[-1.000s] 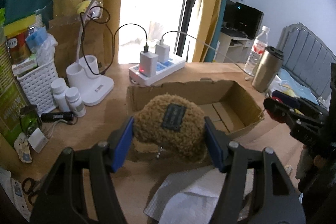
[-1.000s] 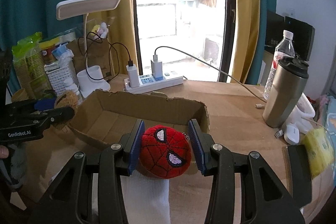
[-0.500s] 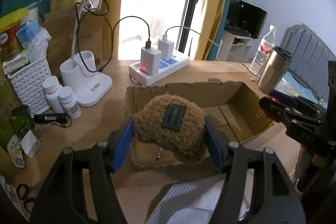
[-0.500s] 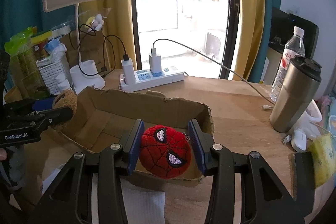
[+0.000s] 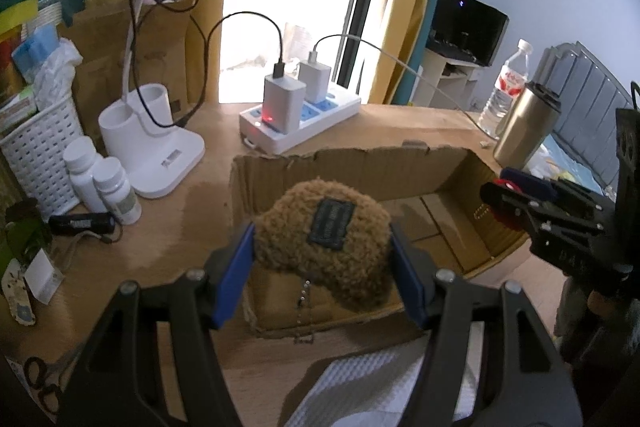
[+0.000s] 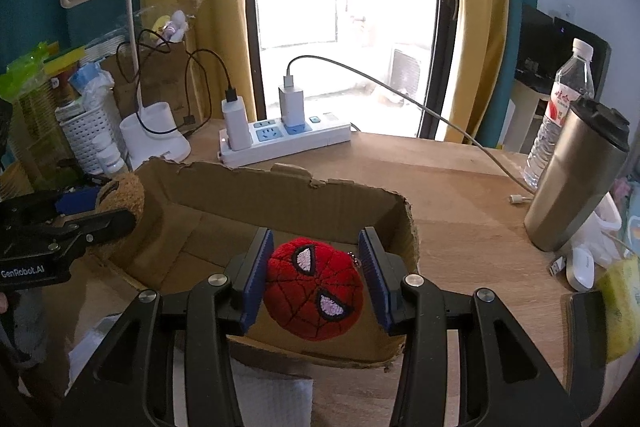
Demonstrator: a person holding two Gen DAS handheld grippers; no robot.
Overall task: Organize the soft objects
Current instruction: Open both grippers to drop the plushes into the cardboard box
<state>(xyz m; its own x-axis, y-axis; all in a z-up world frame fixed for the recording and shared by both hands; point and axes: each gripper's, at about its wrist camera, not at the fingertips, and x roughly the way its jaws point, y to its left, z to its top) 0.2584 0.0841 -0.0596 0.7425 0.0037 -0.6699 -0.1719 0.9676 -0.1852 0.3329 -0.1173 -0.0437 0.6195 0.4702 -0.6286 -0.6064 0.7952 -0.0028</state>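
My left gripper (image 5: 322,267) is shut on a brown fuzzy plush (image 5: 324,239) with a dark patch and a bead chain, held over the near left part of the open cardboard box (image 5: 360,163). My right gripper (image 6: 316,275) is shut on a red spider-face plush (image 6: 316,285), held over the near right part of the same box (image 6: 280,195). The left gripper and brown plush show at the left of the right wrist view (image 6: 120,195). The right gripper shows at the right of the left wrist view (image 5: 552,215).
A white power strip (image 6: 280,141) with chargers lies behind the box. A white desk lamp (image 5: 148,147), pill bottles (image 5: 104,183) and a white basket (image 5: 32,155) stand to the left. A steel tumbler (image 6: 576,183) and water bottle (image 6: 560,107) stand right. White cloth (image 5: 380,383) lies in front.
Both grippers have moved forward with their plush toys, from in front of the box to over its near part.
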